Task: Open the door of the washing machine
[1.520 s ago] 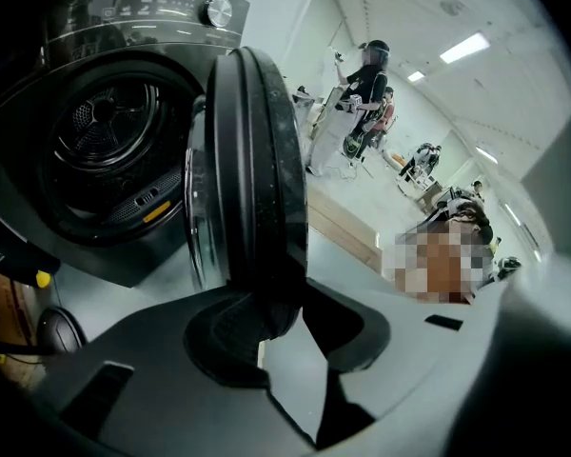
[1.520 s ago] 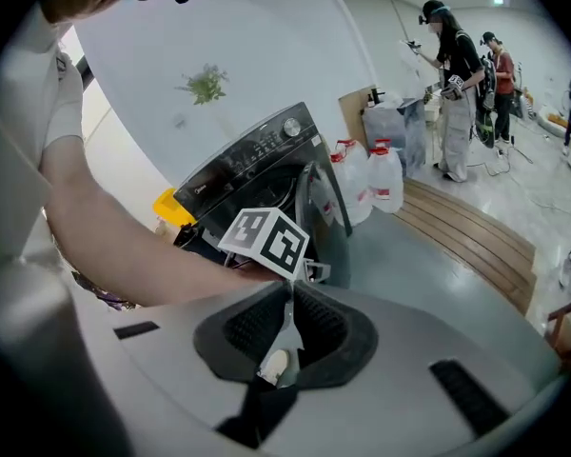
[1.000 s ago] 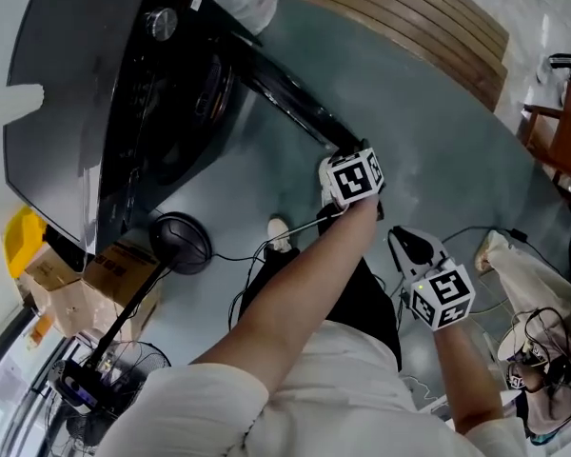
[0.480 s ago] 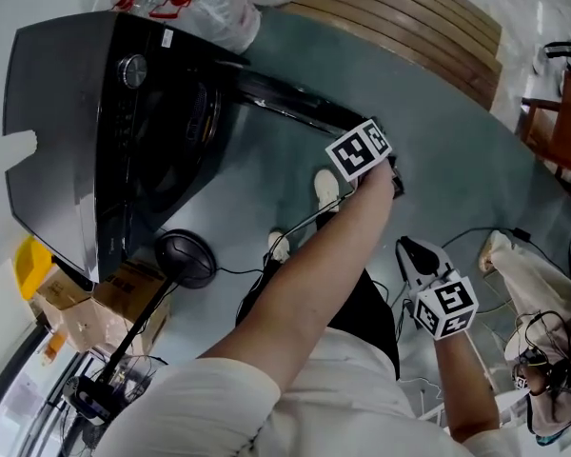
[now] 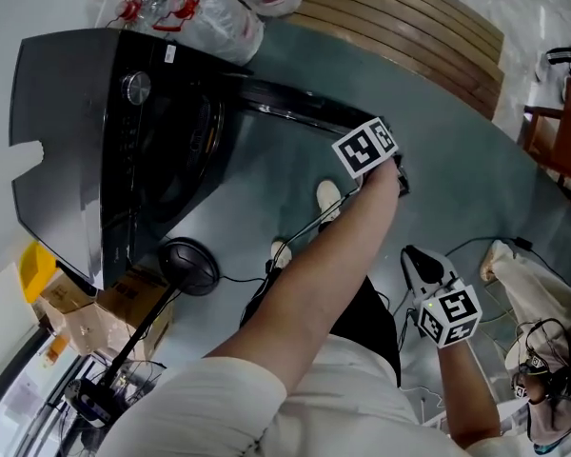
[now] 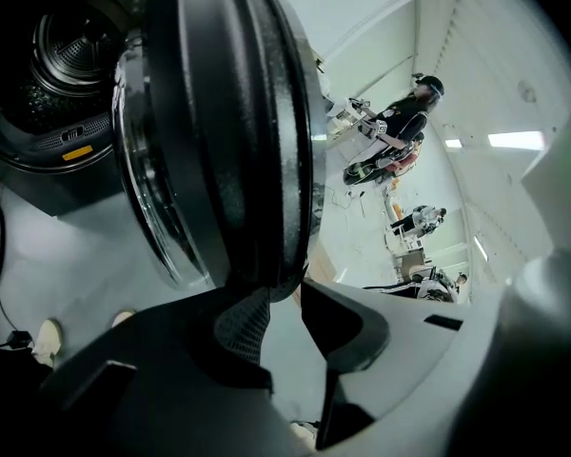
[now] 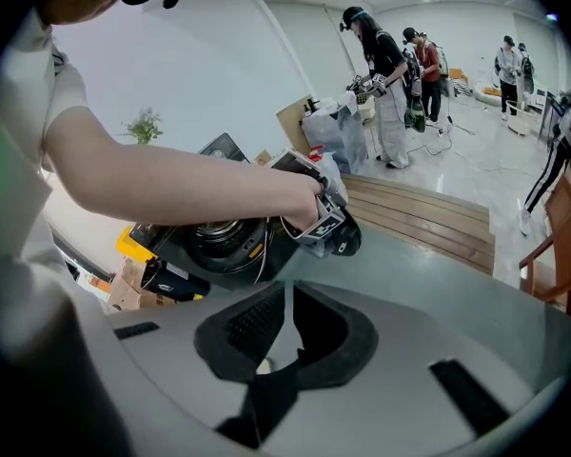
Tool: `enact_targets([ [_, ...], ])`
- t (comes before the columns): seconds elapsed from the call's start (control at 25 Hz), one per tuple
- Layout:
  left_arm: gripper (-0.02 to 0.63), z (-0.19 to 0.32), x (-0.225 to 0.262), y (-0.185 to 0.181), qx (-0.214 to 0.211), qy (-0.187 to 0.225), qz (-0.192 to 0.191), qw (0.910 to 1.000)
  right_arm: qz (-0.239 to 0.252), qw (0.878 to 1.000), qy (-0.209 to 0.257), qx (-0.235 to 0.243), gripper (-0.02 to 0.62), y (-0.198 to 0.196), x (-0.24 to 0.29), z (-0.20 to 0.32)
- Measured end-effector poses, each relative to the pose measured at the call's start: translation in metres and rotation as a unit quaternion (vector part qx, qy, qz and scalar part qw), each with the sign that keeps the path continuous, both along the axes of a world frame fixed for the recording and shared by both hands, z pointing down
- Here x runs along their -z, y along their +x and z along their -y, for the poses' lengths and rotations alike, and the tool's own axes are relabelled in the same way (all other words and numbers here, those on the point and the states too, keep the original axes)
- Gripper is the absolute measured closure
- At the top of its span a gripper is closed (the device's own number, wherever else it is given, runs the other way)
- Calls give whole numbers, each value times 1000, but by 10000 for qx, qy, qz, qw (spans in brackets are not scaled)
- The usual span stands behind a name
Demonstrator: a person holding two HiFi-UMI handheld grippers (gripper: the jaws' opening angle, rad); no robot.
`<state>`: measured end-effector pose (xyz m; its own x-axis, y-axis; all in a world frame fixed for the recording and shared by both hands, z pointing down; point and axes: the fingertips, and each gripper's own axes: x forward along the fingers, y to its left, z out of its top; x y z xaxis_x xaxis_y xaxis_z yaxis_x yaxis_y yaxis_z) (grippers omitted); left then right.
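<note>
The black washing machine (image 5: 105, 150) stands at the left of the head view. Its round door (image 5: 295, 103) is swung wide open toward the right. My left gripper (image 5: 398, 174) is at the door's free edge. In the left gripper view the thick door rim (image 6: 238, 131) rests against the tips of my left gripper (image 6: 284, 298). Its jaws are closing, floor shows through the gap, and nothing is pinched between the pads. The drum (image 6: 71, 41) is visible behind. My right gripper (image 5: 414, 255) hangs over the floor, apart from the door, its pads nearly meeting, empty (image 7: 287, 298).
A round black stand base (image 5: 188, 265) and cardboard boxes (image 5: 114, 298) lie below the machine. Plastic bags (image 5: 219, 12) sit behind it, beside a wooden platform (image 5: 409, 27). Cables (image 5: 495, 246) trail on the floor at the right. People (image 7: 385, 74) stand at the far side.
My left gripper has moved rightward with the door's edge, and the door has swung further open. The right gripper drifted slightly down and right.
</note>
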<state>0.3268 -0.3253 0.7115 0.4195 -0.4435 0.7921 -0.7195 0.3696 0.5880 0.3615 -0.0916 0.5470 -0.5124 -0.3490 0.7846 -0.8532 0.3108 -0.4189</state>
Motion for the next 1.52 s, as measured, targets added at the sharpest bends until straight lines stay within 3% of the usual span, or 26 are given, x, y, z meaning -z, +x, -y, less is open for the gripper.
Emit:
enact_targets([
  [0.16, 494, -1, 1, 3, -212, 87, -4, 9997, 4, 10000, 25, 59, 555, 2, 0, 1],
  [0.44, 492, -14, 36, 13, -499, 343, -355, 9975, 34, 9995, 51, 302, 558, -3, 0, -1],
  [0.6, 494, -28, 67, 16, -1037, 795, -464, 9903, 45, 9986, 143, 502, 561, -10, 2, 0],
  [0.8, 530, -48, 119, -3, -1938, 1801, -229, 9641, 57, 9961, 480, 736, 586, -24, 12, 10],
  [0.92, 562, -66, 150, -27, -2196, 2214, -201, 9499, 100, 9942, 683, 831, 586, -39, 20, 15],
  [1.12, 580, -95, 201, -79, -2501, 2755, -60, 9282, 170, 9896, 1034, 988, 588, -75, 43, 14],
  [1.52, 589, -196, 296, -166, -3226, 3597, -64, 8755, 291, 9785, 1547, 1330, 588, -157, 96, -22],
])
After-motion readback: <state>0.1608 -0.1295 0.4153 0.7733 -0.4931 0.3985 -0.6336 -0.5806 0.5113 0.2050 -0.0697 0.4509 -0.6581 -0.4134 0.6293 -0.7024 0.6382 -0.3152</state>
